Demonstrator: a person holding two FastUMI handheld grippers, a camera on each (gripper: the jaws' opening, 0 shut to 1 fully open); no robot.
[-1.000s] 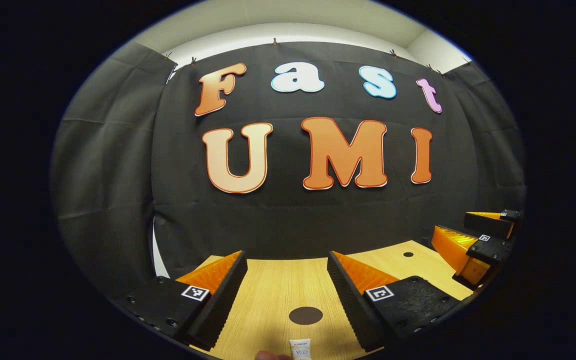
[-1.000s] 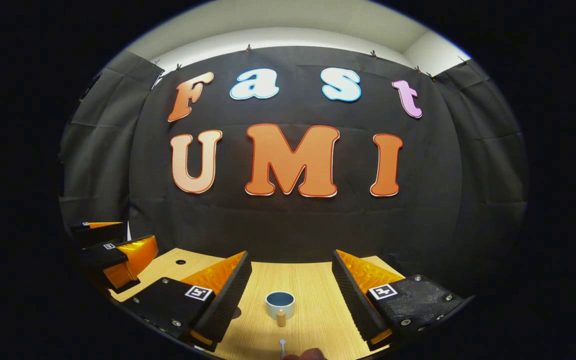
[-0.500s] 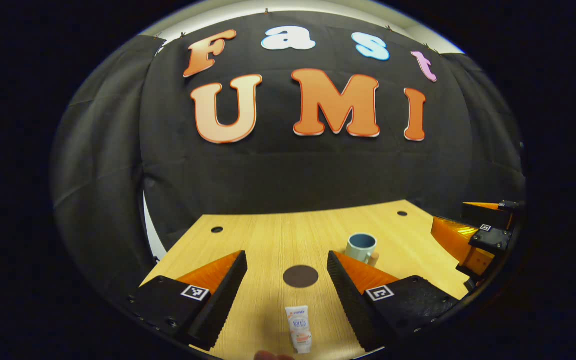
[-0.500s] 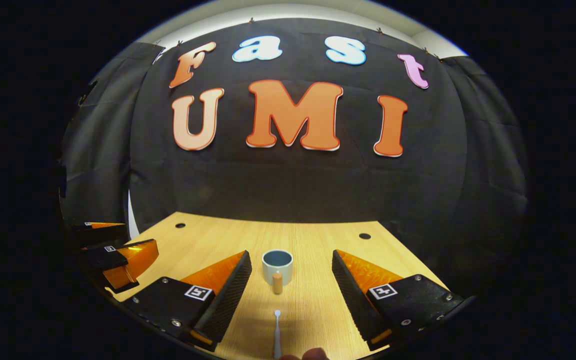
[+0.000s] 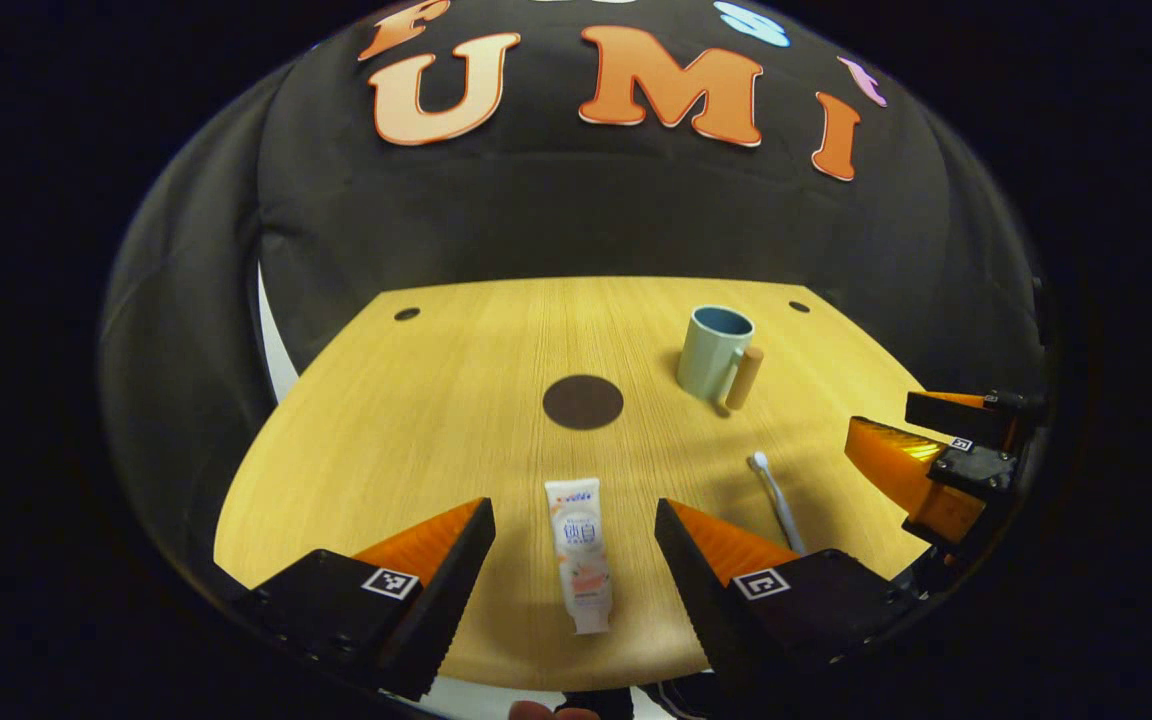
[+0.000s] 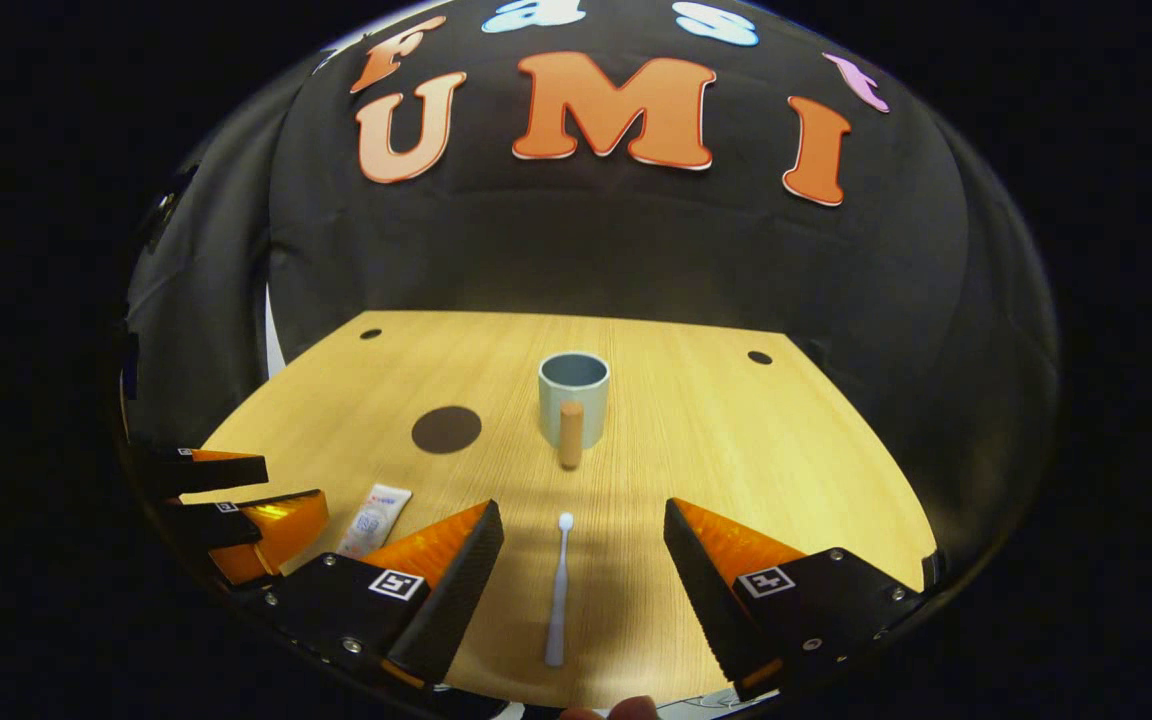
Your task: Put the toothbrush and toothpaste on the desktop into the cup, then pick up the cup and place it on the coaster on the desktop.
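Note:
A white toothpaste tube [image 5: 579, 548] lies on the wooden desktop [image 5: 436, 420] between the spread fingers of my open left gripper [image 5: 574, 535], which hovers above it. A white toothbrush [image 6: 558, 590] lies lengthwise between the fingers of my open right gripper [image 6: 584, 545], head pointing away. Beyond it stands a pale blue cup [image 6: 573, 395] with a wooden handle facing me. A dark round coaster [image 6: 446, 429] lies left of the cup. In the left gripper view the cup [image 5: 714, 350], coaster [image 5: 582, 401], toothbrush [image 5: 774, 500] and right gripper [image 5: 921, 465] all show. The toothpaste [image 6: 374, 520] and left gripper [image 6: 236, 500] appear at lower left.
The desktop [image 6: 736, 450] has small dark holes near its far corners [image 6: 759, 357] [image 6: 370, 333]. Black cloth walls close off the back and sides. The near table edge runs just under both grippers.
Both views have tilted down and pulled back: the whole desktop now shows, with toothpaste and toothbrush fully in sight between the fingers. Both grippers stayed open; no object moved.

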